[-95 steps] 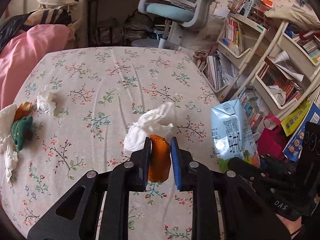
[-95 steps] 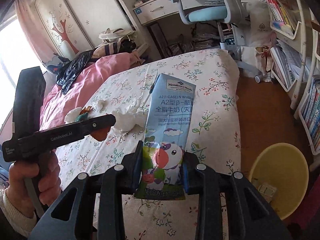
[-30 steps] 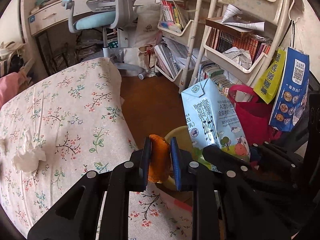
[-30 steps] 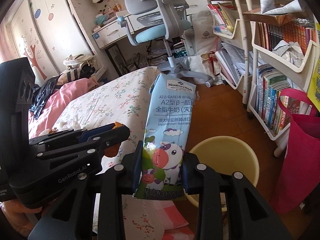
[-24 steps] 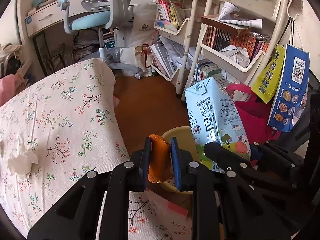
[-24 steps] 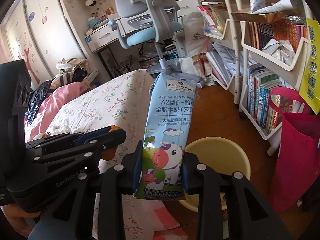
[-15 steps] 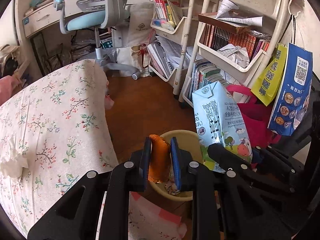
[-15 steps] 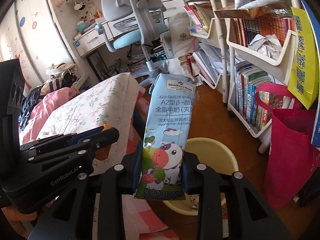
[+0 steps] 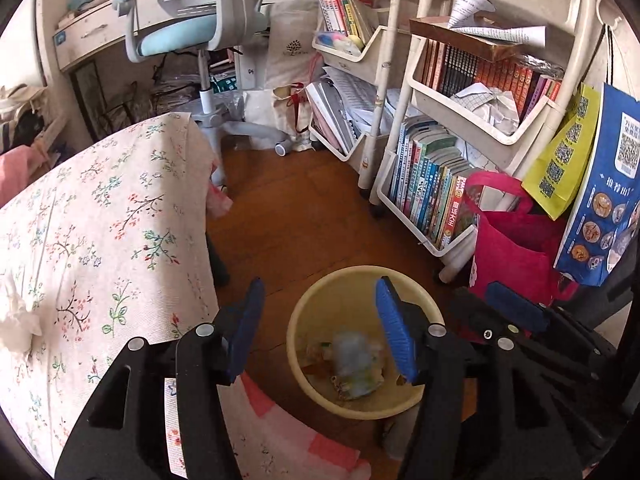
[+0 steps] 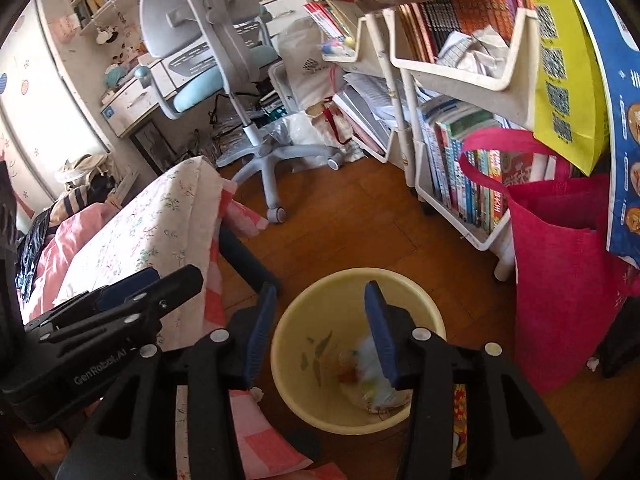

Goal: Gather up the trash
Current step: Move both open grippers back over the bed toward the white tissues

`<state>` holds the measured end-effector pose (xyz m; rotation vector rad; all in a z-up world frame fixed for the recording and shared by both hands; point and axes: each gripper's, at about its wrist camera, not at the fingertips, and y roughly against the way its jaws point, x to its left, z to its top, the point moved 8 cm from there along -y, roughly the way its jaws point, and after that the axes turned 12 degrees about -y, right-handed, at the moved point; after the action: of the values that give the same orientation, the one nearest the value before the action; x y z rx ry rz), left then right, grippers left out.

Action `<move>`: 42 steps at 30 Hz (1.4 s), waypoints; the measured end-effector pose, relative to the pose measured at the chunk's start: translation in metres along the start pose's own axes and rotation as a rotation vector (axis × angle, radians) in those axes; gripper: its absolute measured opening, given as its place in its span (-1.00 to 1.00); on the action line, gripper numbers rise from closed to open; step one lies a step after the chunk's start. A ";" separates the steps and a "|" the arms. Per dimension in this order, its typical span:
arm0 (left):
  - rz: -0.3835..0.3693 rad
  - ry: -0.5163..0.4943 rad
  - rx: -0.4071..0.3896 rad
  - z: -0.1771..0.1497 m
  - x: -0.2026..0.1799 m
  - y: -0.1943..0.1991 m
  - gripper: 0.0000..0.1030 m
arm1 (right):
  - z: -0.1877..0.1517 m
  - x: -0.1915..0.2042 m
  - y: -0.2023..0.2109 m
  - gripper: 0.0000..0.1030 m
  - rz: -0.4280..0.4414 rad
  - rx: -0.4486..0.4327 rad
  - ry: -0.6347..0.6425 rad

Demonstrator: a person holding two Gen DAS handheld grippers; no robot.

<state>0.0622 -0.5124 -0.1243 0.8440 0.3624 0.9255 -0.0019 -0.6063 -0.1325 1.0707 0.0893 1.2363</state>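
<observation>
A yellow round bin (image 9: 316,300) stands on the wooden floor beside the bed; it also shows in the right wrist view (image 10: 316,320). A blurred milk carton (image 9: 354,354) lies inside it among other scraps, seen as a pale blur in the right wrist view (image 10: 370,358). My left gripper (image 9: 320,330) is open and empty above the bin. My right gripper (image 10: 320,330) is open and empty above the bin too. A crumpled white tissue (image 9: 18,326) lies on the floral bedspread at the left.
The floral bed (image 9: 100,220) fills the left. A white book cart (image 9: 452,184) and a red bag (image 9: 516,256) stand right of the bin. A grey-blue office chair (image 9: 200,32) stands at the back. Yellow and blue bags (image 9: 592,152) hang at the right.
Both grippers have opened. The orange scrap has left the left gripper and the milk carton the right one; the carton now lies in the bin. Both grippers moved further over the bin.
</observation>
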 end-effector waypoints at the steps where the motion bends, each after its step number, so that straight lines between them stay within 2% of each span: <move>1: 0.002 0.006 -0.001 0.000 0.003 0.001 0.09 | 0.000 0.000 0.000 -0.10 0.004 -0.002 0.006; 15: 0.081 0.056 -0.036 -0.004 0.053 0.034 0.22 | -0.005 0.040 0.001 -0.06 0.053 0.002 0.091; 29: 0.203 0.203 -0.062 -0.049 0.168 0.093 0.33 | -0.061 0.132 -0.013 -0.05 0.156 0.084 0.303; 42: 0.299 0.325 -0.032 -0.110 0.262 0.128 0.43 | -0.111 0.208 -0.026 0.06 0.241 0.147 0.443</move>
<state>0.0744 -0.2044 -0.0774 0.7293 0.5091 1.3504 0.0328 -0.3728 -0.1128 0.9341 0.4051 1.6927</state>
